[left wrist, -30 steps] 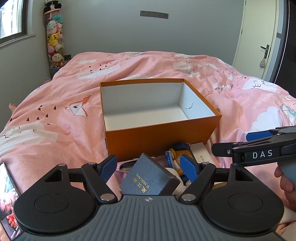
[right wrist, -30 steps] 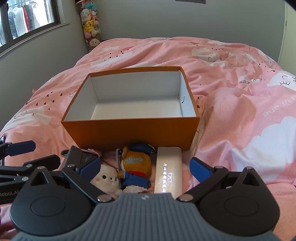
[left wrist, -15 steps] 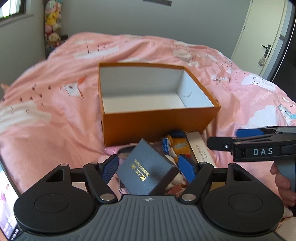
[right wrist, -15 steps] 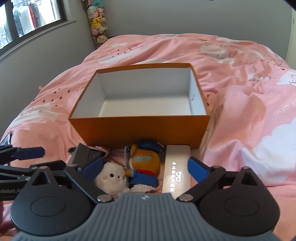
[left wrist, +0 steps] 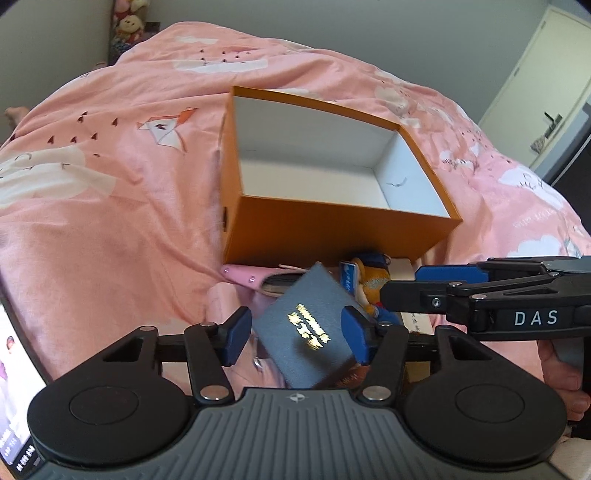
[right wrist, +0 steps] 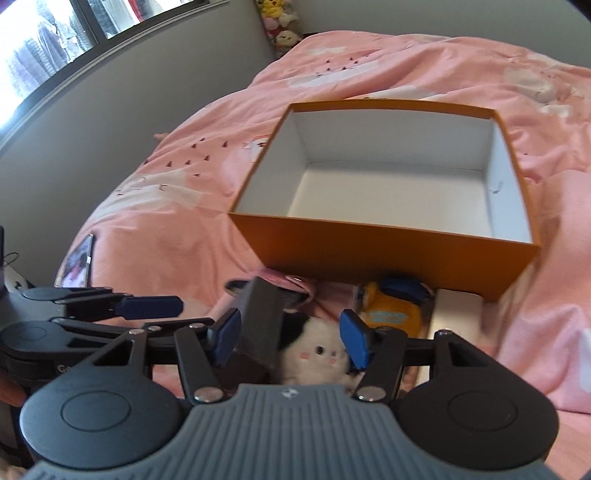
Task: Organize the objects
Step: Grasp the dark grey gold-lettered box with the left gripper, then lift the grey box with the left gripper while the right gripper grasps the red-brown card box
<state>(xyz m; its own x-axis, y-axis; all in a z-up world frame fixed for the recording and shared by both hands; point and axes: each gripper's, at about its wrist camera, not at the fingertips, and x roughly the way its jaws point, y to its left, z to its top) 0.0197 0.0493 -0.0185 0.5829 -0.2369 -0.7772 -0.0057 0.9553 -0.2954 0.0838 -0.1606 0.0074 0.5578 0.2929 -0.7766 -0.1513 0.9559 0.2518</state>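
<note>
An open, empty orange box (left wrist: 332, 229) (right wrist: 388, 254) sits on the pink bed. In front of it lie a dark blue gift box (left wrist: 306, 328) (right wrist: 258, 325), a white plush (right wrist: 317, 354), a yellow and blue plush (left wrist: 369, 284) (right wrist: 391, 310), a white flat case (right wrist: 458, 306) and a pink pouch (left wrist: 251, 277). My left gripper (left wrist: 295, 332) stands around the tilted gift box, its right pad touching it and its left pad a little apart. My right gripper (right wrist: 291, 339) is open over the white plush and also shows in the left wrist view (left wrist: 443, 280).
A phone (right wrist: 79, 262) lies on the bedspread at the left. Stuffed toys (right wrist: 280, 18) stand in the far corner under a window. A door (left wrist: 535, 96) is at the far right.
Both grippers have risen and tipped down toward the items. The blue gift box has tilted up between my left gripper's pads. My right gripper has shifted left, over the white plush.
</note>
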